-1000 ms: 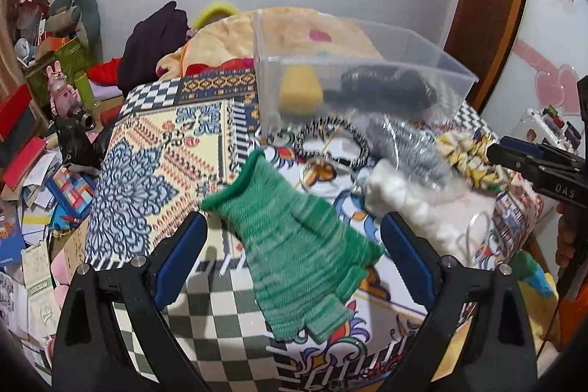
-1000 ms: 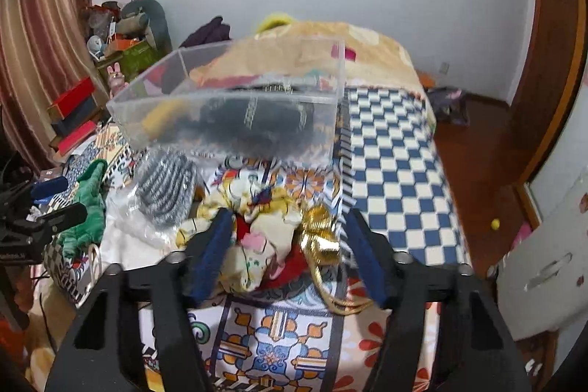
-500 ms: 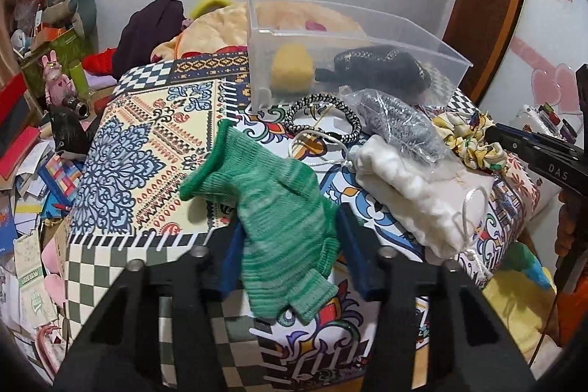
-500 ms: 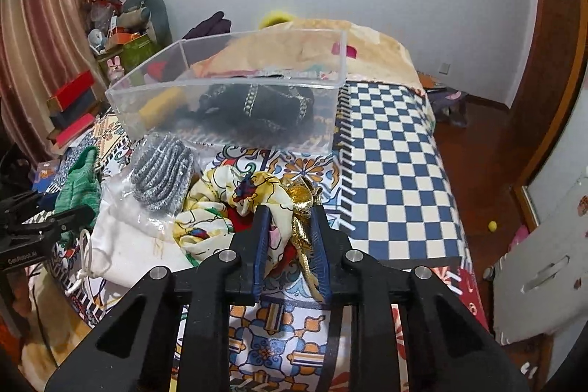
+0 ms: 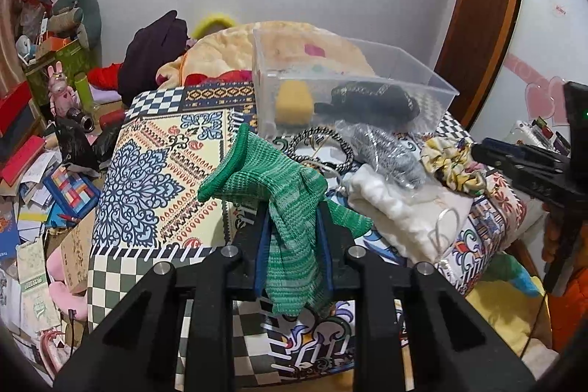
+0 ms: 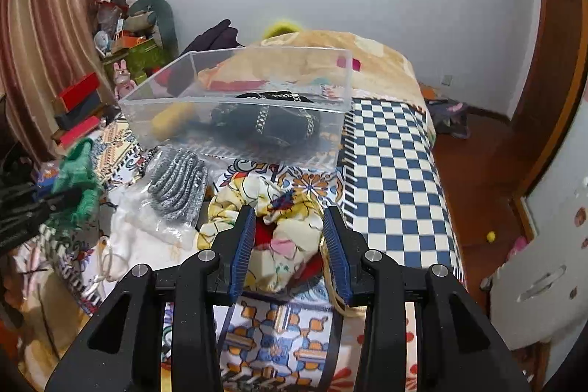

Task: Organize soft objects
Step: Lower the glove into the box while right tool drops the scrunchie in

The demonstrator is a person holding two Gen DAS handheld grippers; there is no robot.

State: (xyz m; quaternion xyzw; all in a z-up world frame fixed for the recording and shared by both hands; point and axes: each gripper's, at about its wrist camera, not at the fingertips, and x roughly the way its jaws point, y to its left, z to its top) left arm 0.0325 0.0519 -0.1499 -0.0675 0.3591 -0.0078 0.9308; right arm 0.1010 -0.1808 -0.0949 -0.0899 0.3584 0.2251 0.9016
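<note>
My left gripper (image 5: 292,230) is shut on a green knitted glove (image 5: 290,208) and holds it lifted above the patterned bedspread (image 5: 147,171). The glove's cuff points up and left. My right gripper (image 6: 290,226) stands partly open around a yellow flowered scrunchie (image 6: 290,241); the pads (image 6: 242,241) flank it without squeezing. A clear plastic bin (image 5: 349,90) stands behind, holding a yellow soft item (image 5: 294,101) and a black item (image 5: 367,100). The bin also shows in the right wrist view (image 6: 235,109), and the glove at the left edge (image 6: 77,179).
On the bed lie a bagged grey knit piece (image 5: 386,149), a white fluffy bundle (image 5: 400,212), a black-and-white braided ring (image 5: 319,146) and a gold cord (image 6: 330,296). Clutter of boxes and toys (image 5: 44,120) fills the floor at left. A folded blanket (image 5: 228,54) lies behind the bin.
My left gripper has shut on the green glove and lifted it. My right gripper closed around the scrunchie, then widened again to a partly open stance.
</note>
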